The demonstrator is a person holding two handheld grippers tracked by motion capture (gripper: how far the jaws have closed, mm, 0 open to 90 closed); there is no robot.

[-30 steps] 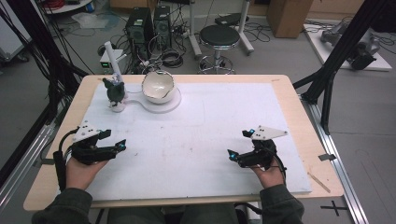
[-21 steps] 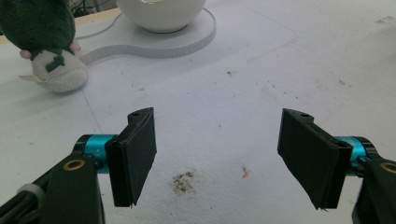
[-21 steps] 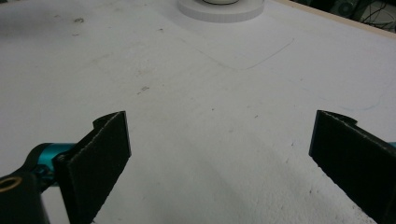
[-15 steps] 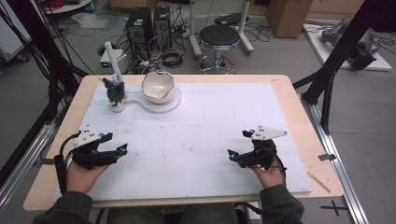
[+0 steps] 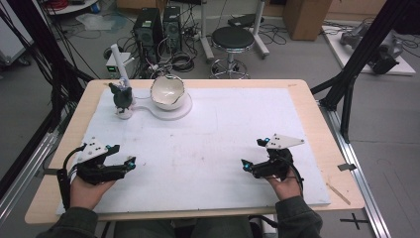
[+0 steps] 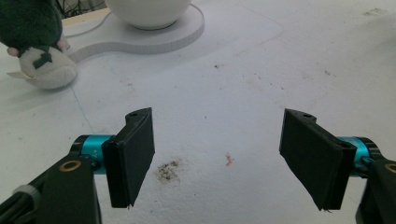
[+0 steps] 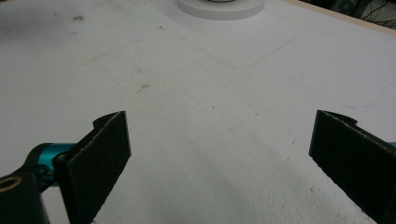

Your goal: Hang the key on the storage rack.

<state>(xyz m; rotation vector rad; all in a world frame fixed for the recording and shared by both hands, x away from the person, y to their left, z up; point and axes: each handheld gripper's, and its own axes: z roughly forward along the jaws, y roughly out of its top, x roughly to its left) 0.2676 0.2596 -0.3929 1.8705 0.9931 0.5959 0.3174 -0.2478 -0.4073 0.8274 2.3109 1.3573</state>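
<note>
Plush toy stood at the far left of the white board, just beside the bowl on its white base — well apart from both grippers. Left gripper had just been opening, jaws wide with nothing between; right gripper was wide too — empty.

In the left gripper view the white bowl is cut off by the top edge, so its rim and inside stay unseen. Left of the bowl, the dark stuffed toy loses its head and left side to the picture's corner. In the right gripper view, the white base plate is cut off at the top, and the bowl on it is out of frame. In the high view the toy, left of the bowl, is too small to make out.
</note>
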